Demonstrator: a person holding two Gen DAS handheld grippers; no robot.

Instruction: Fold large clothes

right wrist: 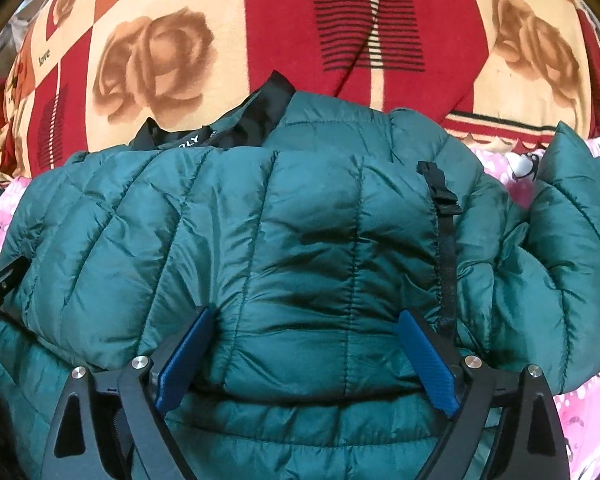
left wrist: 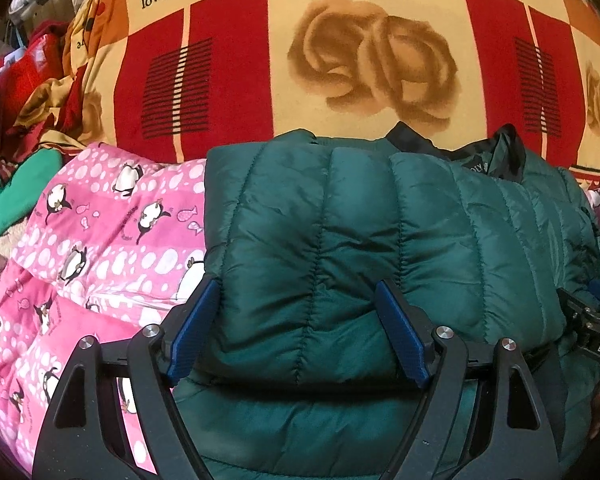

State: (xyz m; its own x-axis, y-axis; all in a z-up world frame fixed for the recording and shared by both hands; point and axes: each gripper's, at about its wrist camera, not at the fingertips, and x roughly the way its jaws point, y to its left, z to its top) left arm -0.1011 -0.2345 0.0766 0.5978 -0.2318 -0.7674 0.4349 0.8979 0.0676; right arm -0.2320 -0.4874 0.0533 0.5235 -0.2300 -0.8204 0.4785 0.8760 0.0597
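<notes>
Left gripper: the left gripper [left wrist: 296, 312] points steeply down at the near folded edge of a green puffer jacket [left wrist: 340, 220], jaws spread wide; a thick fold of the quilted fabric bulges between the blue pads [left wrist: 400, 332], though whether they press on it cannot be told.
Right gripper: the right gripper [right wrist: 306, 344] is angled down the same way, jaws spread wide to either side of a padded fold of the jacket [right wrist: 300, 220]; a grip cannot be confirmed here either.
Side by side: the right gripper's black frame [left wrist: 592, 320] shows at the edge of the left wrist view.
Jacket: doubled over, black collar lining [right wrist: 240, 128] at the far edge, black buckle strap [right wrist: 444, 232] running down its right side.
Underneath: a pink penguin-print quilt [left wrist: 100, 248], with a red-and-cream rose-patterned blanket [left wrist: 360, 40] beyond it.
Far left: a heap of red and green fabrics [left wrist: 16, 120], not in any visible container.
</notes>
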